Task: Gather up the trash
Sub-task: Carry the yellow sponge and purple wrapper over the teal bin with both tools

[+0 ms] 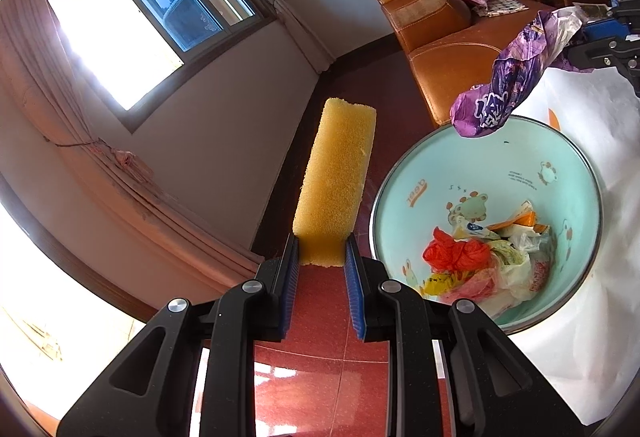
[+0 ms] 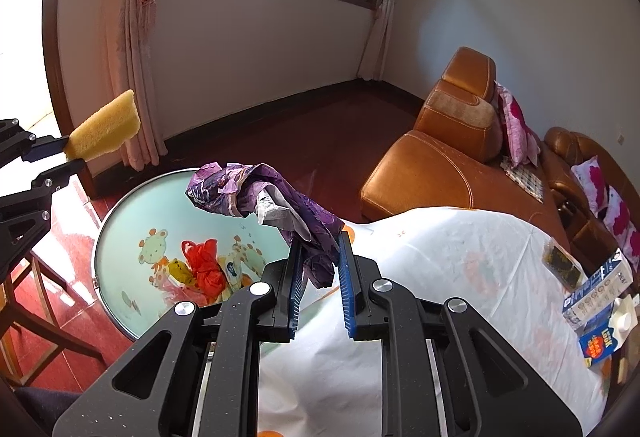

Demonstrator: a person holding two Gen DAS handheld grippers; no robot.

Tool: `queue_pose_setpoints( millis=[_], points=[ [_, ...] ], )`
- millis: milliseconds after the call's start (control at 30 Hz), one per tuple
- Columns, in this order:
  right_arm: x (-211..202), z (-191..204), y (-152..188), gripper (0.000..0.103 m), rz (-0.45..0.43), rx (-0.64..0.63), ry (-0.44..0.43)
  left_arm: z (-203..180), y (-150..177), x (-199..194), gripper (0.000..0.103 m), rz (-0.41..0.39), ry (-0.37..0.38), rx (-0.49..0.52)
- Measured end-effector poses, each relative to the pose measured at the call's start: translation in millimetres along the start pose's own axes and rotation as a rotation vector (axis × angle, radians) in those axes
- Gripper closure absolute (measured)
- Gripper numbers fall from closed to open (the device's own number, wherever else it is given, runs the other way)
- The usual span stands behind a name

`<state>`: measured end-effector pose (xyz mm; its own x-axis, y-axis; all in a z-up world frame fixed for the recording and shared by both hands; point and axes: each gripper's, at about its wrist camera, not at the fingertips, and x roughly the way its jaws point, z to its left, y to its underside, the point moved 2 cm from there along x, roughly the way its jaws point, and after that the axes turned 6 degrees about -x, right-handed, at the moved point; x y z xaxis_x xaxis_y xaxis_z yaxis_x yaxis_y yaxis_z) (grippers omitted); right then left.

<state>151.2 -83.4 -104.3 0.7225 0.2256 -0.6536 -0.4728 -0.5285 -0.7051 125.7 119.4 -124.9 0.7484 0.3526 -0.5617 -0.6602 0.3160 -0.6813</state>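
Left wrist view: left gripper [image 1: 322, 251] clamps the near end of a yellow rectangular foam sponge [image 1: 334, 183], which sticks out ahead over the dark red tiled floor [image 1: 328, 377]. To its right, a pale green cartoon-printed round basin [image 1: 480, 173] holds crumpled wrappers and a red plastic bag [image 1: 456, 251]. Above the basin's far rim hangs a crumpled purple plastic snack wrapper [image 1: 516, 73], pinched by the right gripper at frame edge. Right wrist view: basin lower left; right gripper [image 2: 320, 257] closed on the purple wrapper, above the edge of a white-covered table [image 2: 460, 269]; brown leather sofa [image 2: 440, 157] behind.
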Motion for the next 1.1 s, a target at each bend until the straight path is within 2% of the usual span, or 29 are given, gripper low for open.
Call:
queue_pose_setpoints(
  millis=[400, 1100],
  points=[
    [2.4, 3.0, -3.9, 0.085, 0.003, -0.009, 0.002, -1.7, -1.5, 0.1, 0.080, -0.012, -0.015, 0.014],
    [4.1, 5.5, -8.2, 0.085, 0.005, -0.019, -0.003, -7.3, -7.9, -4.6, 0.079, -0.026, 0.017, 0.015]
  ],
)
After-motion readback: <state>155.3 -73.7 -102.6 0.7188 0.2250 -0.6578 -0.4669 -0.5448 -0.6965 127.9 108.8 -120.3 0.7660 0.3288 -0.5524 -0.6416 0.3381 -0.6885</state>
